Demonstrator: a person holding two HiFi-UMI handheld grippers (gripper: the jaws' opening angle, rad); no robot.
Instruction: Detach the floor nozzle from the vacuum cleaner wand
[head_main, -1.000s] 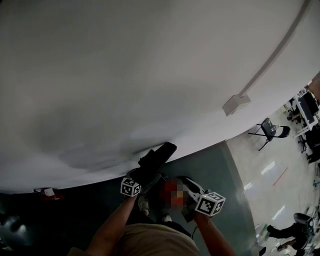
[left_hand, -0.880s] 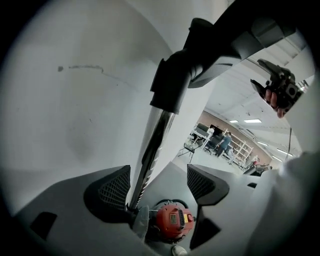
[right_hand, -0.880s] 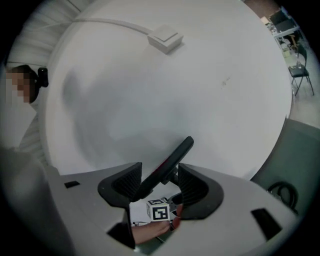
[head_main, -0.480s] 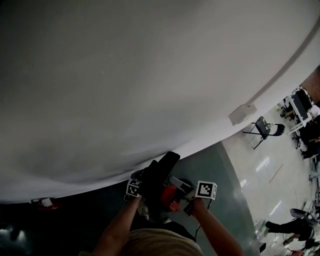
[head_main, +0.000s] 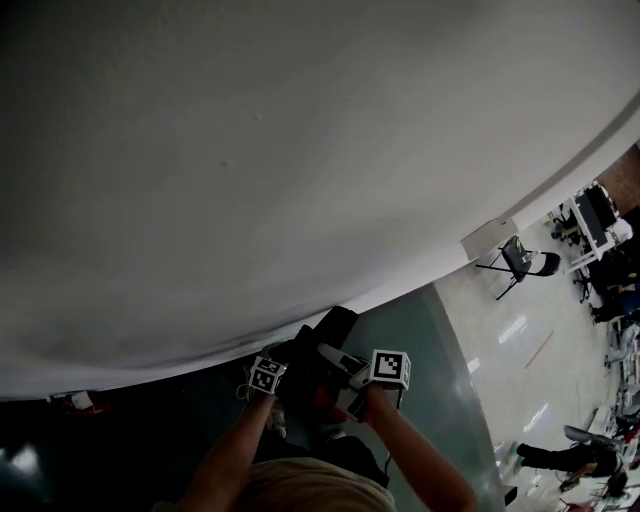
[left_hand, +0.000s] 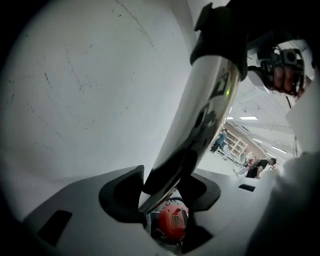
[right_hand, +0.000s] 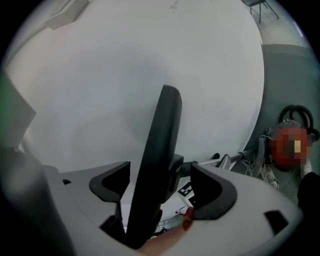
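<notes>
My left gripper (left_hand: 167, 181) has just been narrowing its fingers onto the shiny chrome vacuum wand (left_hand: 210, 100) to steady it (the anchor, I judge). My right gripper (right_hand: 160, 172) has just spread its fingers wide around the flat black floor nozzle (right_hand: 162, 135), raised at the wand's end, unpinched.

The wand (left_hand: 200, 115) is a shiny chrome tube, gently curved, with the room mirrored on its skin. It is raised off the floor and, in the left gripper view, slants up to the right. Its lower end points down at the red vacuum body (left_hand: 172, 222). The floor nozzle (left_hand: 220, 30) sits on the upper end. It is black plastic, and its collar wraps round the tube, so the two are still joined. In the right gripper view the nozzle shows edge-on as a long, slim black bar with a rounded top. There it stands nearly upright before the white wall (right_hand: 100, 100).
</notes>
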